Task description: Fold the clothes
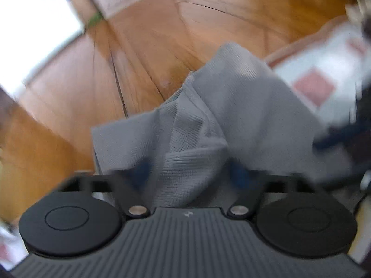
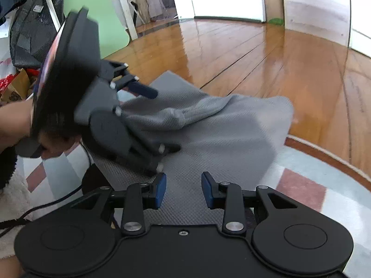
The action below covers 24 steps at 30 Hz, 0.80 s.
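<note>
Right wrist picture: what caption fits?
Open right gripper hovers over grey cloth beside the left gripper.

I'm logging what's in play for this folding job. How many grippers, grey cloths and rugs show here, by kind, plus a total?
Grippers: 2, left gripper and right gripper
Grey cloths: 1, cloth, bunched up between the left gripper's fingers
Rugs: 1, checked rug under the cloth
Total: 4
</note>
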Each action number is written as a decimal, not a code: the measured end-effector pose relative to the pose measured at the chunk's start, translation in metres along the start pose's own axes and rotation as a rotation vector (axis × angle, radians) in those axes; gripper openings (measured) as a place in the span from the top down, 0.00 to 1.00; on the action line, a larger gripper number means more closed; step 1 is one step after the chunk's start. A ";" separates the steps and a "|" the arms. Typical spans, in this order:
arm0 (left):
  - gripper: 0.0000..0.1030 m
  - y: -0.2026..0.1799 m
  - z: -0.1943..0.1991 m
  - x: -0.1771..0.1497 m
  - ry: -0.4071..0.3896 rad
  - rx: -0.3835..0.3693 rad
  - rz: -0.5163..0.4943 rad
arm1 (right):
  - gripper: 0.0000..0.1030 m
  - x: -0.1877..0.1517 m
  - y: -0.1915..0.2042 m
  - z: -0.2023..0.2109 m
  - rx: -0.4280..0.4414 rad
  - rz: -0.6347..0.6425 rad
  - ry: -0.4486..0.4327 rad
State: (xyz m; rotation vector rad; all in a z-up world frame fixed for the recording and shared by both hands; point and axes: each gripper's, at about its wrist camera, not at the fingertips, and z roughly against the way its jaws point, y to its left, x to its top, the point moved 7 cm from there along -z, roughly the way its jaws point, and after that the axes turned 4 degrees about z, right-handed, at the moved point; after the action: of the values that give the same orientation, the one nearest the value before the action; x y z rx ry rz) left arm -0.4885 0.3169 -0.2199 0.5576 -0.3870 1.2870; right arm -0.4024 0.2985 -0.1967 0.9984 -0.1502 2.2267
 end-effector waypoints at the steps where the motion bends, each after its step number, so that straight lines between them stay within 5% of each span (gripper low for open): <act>1: 0.80 0.012 -0.002 0.000 0.007 -0.030 0.076 | 0.63 -0.002 0.000 -0.002 0.005 0.004 0.010; 2: 0.92 0.024 -0.003 0.001 0.012 -0.057 0.151 | 0.63 -0.006 0.002 -0.004 0.011 0.012 0.024; 5: 0.92 0.071 0.005 0.007 -0.073 0.046 0.285 | 0.63 -0.018 0.010 -0.008 0.033 0.048 0.076; 7: 0.88 0.110 0.012 0.009 -0.129 -0.005 0.509 | 0.62 -0.027 0.016 -0.009 0.051 0.077 0.100; 9: 0.77 0.130 0.007 0.005 -0.116 -0.033 0.609 | 0.62 -0.031 0.021 -0.009 0.064 0.081 0.101; 11: 0.52 0.133 0.005 -0.004 -0.094 0.011 0.598 | 0.62 -0.032 0.023 -0.010 0.060 0.063 0.102; 12: 0.46 0.133 0.006 -0.008 -0.087 0.039 0.589 | 0.61 -0.029 0.025 -0.009 0.066 0.054 0.099; 16: 0.37 0.121 0.038 -0.008 -0.193 -0.056 0.524 | 0.62 -0.014 0.035 -0.003 0.098 0.031 0.069; 20: 0.41 0.103 0.030 -0.013 -0.151 -0.143 0.482 | 0.54 0.017 0.040 -0.014 0.068 0.016 0.016; 22: 0.56 0.105 0.006 -0.019 -0.074 -0.078 0.452 | 0.52 0.031 0.042 -0.027 0.041 0.013 -0.002; 24: 0.60 0.120 -0.022 -0.027 0.000 -0.046 0.500 | 0.52 0.041 0.046 -0.047 0.033 0.003 -0.004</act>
State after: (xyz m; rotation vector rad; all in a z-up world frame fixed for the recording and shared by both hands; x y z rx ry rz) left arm -0.6119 0.3295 -0.2323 0.4347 -0.5784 1.7515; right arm -0.4799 0.3027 -0.1931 1.0204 -0.1173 2.2363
